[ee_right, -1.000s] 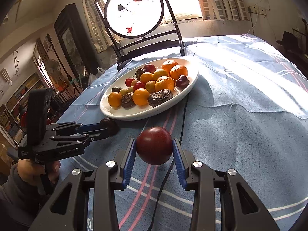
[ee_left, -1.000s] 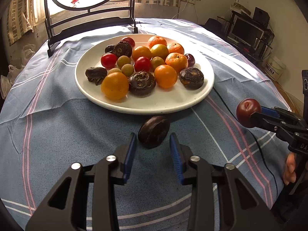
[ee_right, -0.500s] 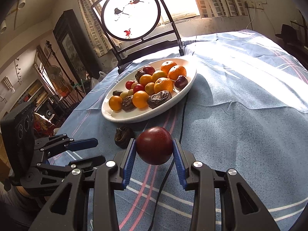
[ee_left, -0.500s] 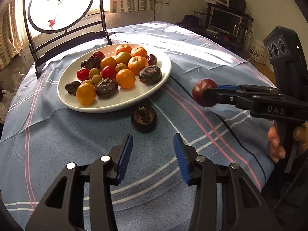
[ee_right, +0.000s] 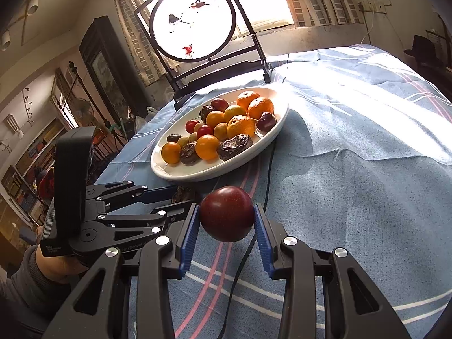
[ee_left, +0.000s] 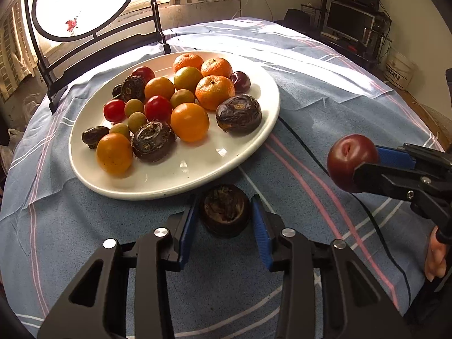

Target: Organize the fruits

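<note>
fingers (ee_left: 188, 226): ribbed blue, closing | wrinkled round dark fruit (ee_left: 225, 210) between

A water chestnut (ee_left: 225, 210) lies on the tablecloth (ee_left: 325, 90) just before the fruit-laden plate (ee_left: 197, 175).

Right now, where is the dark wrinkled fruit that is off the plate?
In the left wrist view, the dark wrinkled fruit lies on the tablecloth between the closing left gripper jaws, just before the plate.

A dark, wrinkled round fruit (ee_left: 225, 213) lies on the cloth just before the fruit-heaped white plate (ee_left: 197, 175); a dark-red plum (ee_right: 226, 217) is held aloft.
</note>
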### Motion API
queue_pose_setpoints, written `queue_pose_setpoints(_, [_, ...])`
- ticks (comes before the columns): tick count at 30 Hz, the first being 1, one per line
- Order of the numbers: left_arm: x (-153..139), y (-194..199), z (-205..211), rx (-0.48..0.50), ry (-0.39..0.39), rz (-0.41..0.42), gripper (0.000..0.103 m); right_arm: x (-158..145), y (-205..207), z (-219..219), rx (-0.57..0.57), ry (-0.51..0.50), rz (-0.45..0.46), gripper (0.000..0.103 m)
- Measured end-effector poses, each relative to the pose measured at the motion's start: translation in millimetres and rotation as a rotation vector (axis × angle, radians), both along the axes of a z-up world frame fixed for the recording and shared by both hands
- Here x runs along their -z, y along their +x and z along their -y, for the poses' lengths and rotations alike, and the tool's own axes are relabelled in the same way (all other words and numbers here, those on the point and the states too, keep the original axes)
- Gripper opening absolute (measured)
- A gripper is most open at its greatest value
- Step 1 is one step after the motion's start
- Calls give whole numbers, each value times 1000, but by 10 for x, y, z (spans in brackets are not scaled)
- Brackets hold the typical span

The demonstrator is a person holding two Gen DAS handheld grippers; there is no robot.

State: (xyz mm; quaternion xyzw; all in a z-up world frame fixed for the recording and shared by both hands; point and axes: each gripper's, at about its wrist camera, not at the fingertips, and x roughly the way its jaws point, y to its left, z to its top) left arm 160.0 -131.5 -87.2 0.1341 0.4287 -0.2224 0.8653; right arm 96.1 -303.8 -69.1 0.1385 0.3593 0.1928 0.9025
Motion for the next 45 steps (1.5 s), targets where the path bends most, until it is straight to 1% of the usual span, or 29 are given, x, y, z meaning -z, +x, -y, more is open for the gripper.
queue_pose_setpoints(3, [-74, -142, -104, 4, -17, 32, 37, -4, -7, 17, -3, 12, 5, 39])
queue_pose_setpoints(9, [-349, -513, -439, 2, -79, 108, 37, -35, -53, -14, -10, 2, 28, 39])
queue_pose_setpoints(13, [-596, -533, -695, -38, -131, 171, 37, -88, -6, -78, -21, 4, 6, 39])
queue_pose_setpoints(15, [-694, -412, -767, -56, -144, 188, 37, -201, 84, -142, -25, -10, 18, 39])
queue_pose_setpoints(17, [-756, -218, -790, -71, -159, 188, 37, -365, 233, -233, -30, -32, 35, 39])
queue_pose_setpoints(21, [-731, 277, -750, -108, -181, 160, 37, -621, 687, -454, -55, -63, 50, 39])
queue_pose_setpoints(23, [-679, 517, -704, -125, -179, 145, 37, -639, 962, -534, -50, -75, 35, 39])
queue_pose_setpoints(25, [-608, 729, -674, -146, -178, 127, 37, -591, 1228, -597, -42, -82, 7, 39])
queue_pose_setpoints(27, [-520, 920, -671, -170, -185, 83, 37, -525, 1406, -650, -29, -99, -1, 41])
queue_pose_setpoints(28, [-479, 992, -681, -181, -188, 61, 38, -494, 1464, -665, -22, -99, -6, 43])
queue_pose_setpoints(29, [-453, 1031, -693, -197, -183, 50, 51, -480, 1482, -660, -15, -92, -7, 52])
queue_pose_setpoints(30, [-450, 1030, -719, -217, -179, 55, 68, -492, 1467, -650, -1, -84, 5, 57])
queue_pose_setpoints(31, [-472, 988, -759, -231, -183, 77, 77, -518, 1419, -632, 5, -75, 23, 63])
queue_pose_setpoints(32, [-510, 922, -798, -243, -179, 110, 92, -552, 1352, -620, 3, -73, 38, 65])
queue_pose_setpoints(33, [-551, 843, -830, -251, -167, 141, 96, -587, 1277, -610, 2, -79, 47, 66])
queue_pose_setpoints(34, [-588, 749, -860, -251, -157, 164, 96, -621, 1192, -600, 3, -92, 53, 70])
queue_pose_setpoints(36, [-637, 549, -912, -249, -137, 185, 98, -678, 959, -558, -5, -101, 69, 88])
queue_pose_setpoints(37, [-642, 432, -938, -250, -132, 185, 98, -699, 850, -538, -12, -100, 74, 100])
queue_pose_setpoints(39, [-636, 210, -992, -247, -135, 172, 98, -727, 585, -492, -17, -110, 87, 100])
queue_pose_setpoints(40, [-623, 87, -1015, -248, -137, 167, 98, -738, 453, -476, -15, -130, 89, 100])
queue_pose_setpoints(42, [-600, -163, -1036, -258, -126, 166, 98, -754, 201, -409, -8, -149, 100, 100])
queue_pose_setpoints(45, [-636, -539, -1084, -292, -91, 208, 98, -773, -130, -263, 11, -138, 102, 100])
